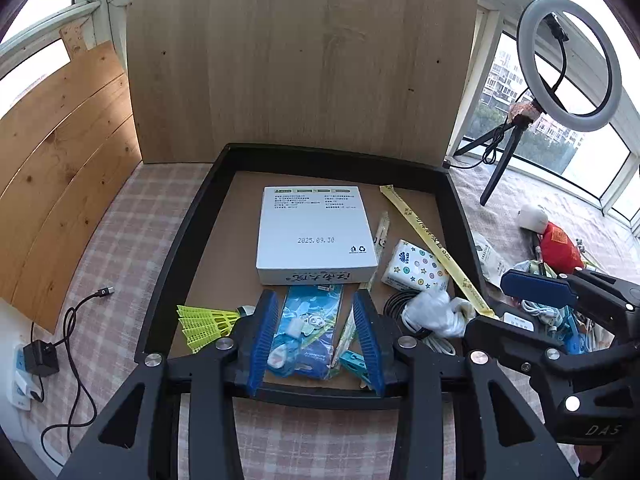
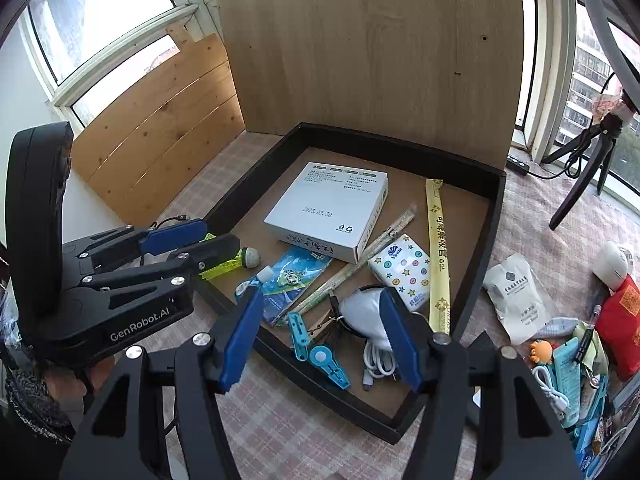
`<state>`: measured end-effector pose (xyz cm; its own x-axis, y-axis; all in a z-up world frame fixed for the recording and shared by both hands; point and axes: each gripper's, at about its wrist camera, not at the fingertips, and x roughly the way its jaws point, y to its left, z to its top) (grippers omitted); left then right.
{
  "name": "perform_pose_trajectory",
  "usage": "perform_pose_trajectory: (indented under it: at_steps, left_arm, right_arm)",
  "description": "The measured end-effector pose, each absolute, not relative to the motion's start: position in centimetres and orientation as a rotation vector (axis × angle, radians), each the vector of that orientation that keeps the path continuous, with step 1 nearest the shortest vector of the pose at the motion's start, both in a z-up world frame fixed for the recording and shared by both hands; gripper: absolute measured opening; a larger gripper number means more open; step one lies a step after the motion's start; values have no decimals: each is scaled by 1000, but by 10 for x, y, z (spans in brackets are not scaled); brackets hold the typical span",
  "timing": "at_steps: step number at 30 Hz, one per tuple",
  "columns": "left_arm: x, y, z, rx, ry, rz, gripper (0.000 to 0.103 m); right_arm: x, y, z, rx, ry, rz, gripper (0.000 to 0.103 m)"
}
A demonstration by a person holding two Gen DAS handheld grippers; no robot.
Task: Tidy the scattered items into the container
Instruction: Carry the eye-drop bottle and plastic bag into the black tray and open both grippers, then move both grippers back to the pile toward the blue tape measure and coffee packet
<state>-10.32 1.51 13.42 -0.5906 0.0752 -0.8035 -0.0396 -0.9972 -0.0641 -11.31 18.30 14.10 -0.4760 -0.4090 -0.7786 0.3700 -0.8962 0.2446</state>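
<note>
Hand-held grippers: left hand-held gripper (image 1: 316, 336) and right hand-held gripper (image 2: 320, 340) both stand apart, empty, over the black tray (image 2: 496, 216). Recommend withdrawing clear before fetching remaining clutter (image 2: 568, 364) on the desk beside it. Tray holds one white box (image 2: 326, 208), one shuttlecock (image 1: 208, 322), one tissue pack (image 2: 400, 272).

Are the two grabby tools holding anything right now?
No, nothing is held. The left tool stands open above the blue plastic packet, and the right tool stands open above the white cable bundle in the black tray.
</note>
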Motion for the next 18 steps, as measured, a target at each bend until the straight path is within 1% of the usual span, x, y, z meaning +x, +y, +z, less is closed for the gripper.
perform_pose_trajectory:
  at_steps: [8, 11, 18]
  left_arm:
    - [-103, 35, 135, -1368, -44, 2694, 37]
    - [-103, 54, 135, -1347, -24, 2659, 37]
    - [-101, 113, 132, -1312, 12, 2546, 37]
  right_arm:
    - [-107, 209, 142, 1260, -93, -2414, 59]
    - [-101, 231, 139, 1276, -114, -2446, 59]
    - [-87, 298, 133, 1311, -232, -2535, 59]
